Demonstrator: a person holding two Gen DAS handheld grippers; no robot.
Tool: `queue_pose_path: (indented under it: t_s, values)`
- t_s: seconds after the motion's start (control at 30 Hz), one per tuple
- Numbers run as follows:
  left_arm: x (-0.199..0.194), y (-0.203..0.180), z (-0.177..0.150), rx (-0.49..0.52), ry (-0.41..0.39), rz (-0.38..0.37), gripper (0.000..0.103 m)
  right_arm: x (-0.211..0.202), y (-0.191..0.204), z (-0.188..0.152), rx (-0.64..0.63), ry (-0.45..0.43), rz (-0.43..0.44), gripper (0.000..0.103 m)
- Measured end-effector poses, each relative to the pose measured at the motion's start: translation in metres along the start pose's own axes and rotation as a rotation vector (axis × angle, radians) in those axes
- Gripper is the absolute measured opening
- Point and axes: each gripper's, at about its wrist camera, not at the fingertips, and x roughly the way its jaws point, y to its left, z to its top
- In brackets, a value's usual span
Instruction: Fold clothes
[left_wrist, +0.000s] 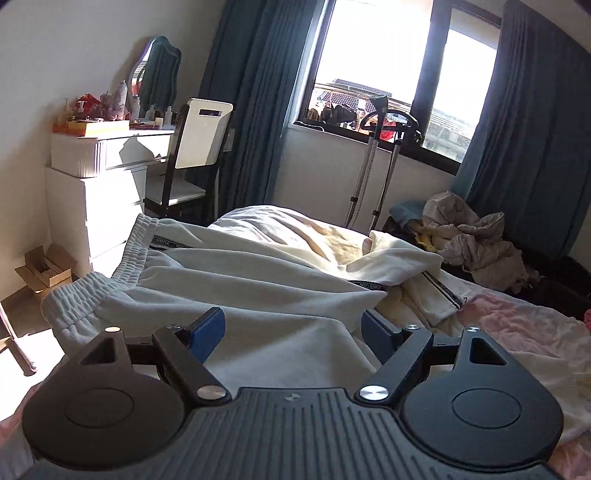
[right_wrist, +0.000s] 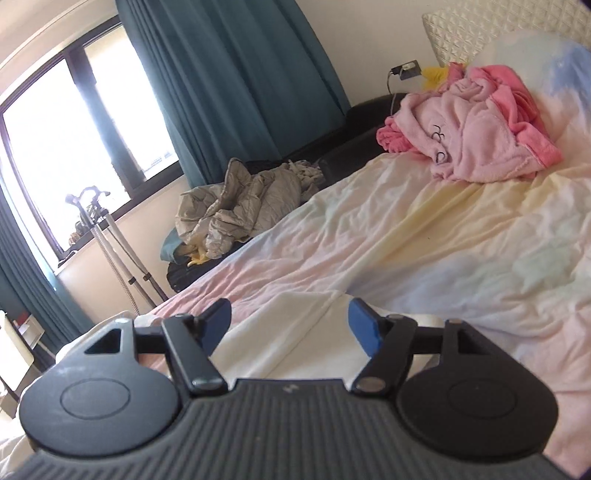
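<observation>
Both hand-held grippers hang wide open and hold nothing: the left hand-held gripper (left_wrist: 293, 328) above white trousers (left_wrist: 229, 280) spread on the bed (right_wrist: 424, 236), the right hand-held gripper (right_wrist: 290, 325) above what seems their pale cloth. An open cardboard box (left_wrist: 44, 271) stands on the floor; its contents are unclear.

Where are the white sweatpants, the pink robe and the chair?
white sweatpants (left_wrist: 229, 280): left wrist view, on the upper leg.
pink robe (right_wrist: 469, 136): right wrist view, on the heap's middle.
chair (left_wrist: 201, 133): left wrist view, on the white backrest.
</observation>
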Motion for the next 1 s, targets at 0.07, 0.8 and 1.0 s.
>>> queue_pose_path:
  t_s: [0.07,0.8,1.0]
  values:
    - [0.005,-0.022,-0.003,0.051,-0.004,-0.041,0.084,-0.009,0.016,-0.003,-0.053,0.013,0.065,0.071]
    - [0.113,-0.122,-0.070,0.195,0.090,-0.150,0.084,-0.020,0.126,-0.070,-0.318,0.036,0.376,0.071]
    - [0.110,-0.127,-0.072,0.259,0.007,-0.117,0.084,-0.006,0.135,-0.082,-0.342,0.042,0.364,0.071]
